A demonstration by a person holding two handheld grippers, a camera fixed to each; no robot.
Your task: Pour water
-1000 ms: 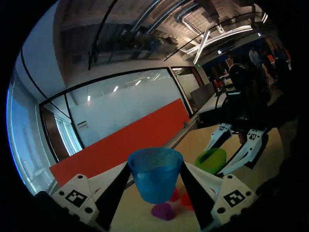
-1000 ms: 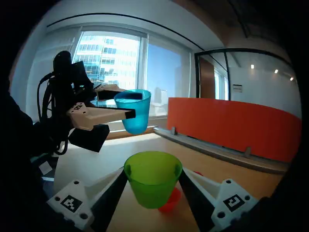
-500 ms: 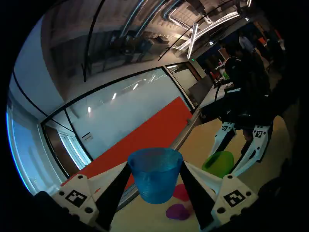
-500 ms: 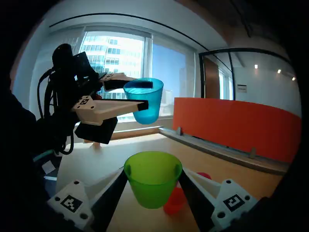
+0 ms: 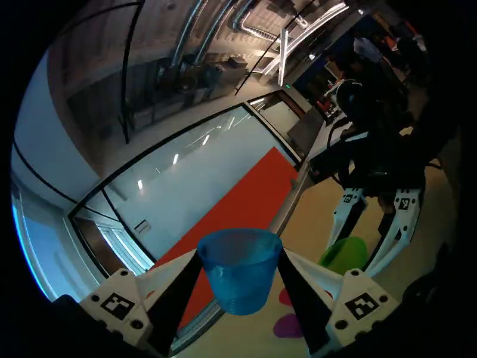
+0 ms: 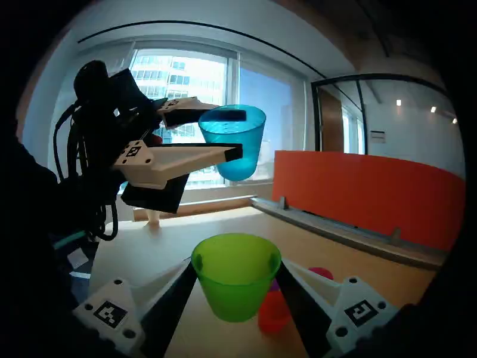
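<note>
Room: bright office; tall windows (image 6: 179, 77) with city towers outside sit at 11 o'clock in your right gripper view; a long orange partition (image 6: 369, 191) runs at 3 o'clock; bare pipes and strip lights cross the ceiling (image 5: 208, 36) at 12 o'clock in your left gripper view.
Surface: pale wooden table (image 6: 149, 238) lies under both tools and reaches back to the partition.
Left gripper (image 5: 238, 258): your two white fingers are clamped on the blue cup (image 5: 239, 277), one on each side of its wall; in the right gripper view this tool comes in from 9 o'clock, high off the table, with black cables behind it.
Blue cup: translucent blue plastic; roughly upright, mouth up; lifted clear of the table; whether it holds water cannot be told.
Right gripper (image 6: 236, 265): your fingers press on both sides of the green cup (image 6: 236, 289); square black-and-white markers sit on the finger bases at 7 and 5 o'clock.
Green cup: lime green, upright, mouth up; held low, near the table.
Cups together: in the right gripper view the blue cup hangs at 12 o'clock from the green cup, higher and farther off, not touching it; in the left gripper view the green cup sits at 4 o'clock between the far tool's fingers.
Small things: a red piece (image 6: 273, 310) lies on the table just behind the green cup at 6 o'clock; a magenta piece (image 6: 322, 273) lies near it at 4 o'clock; both are too blurred to name.
</note>
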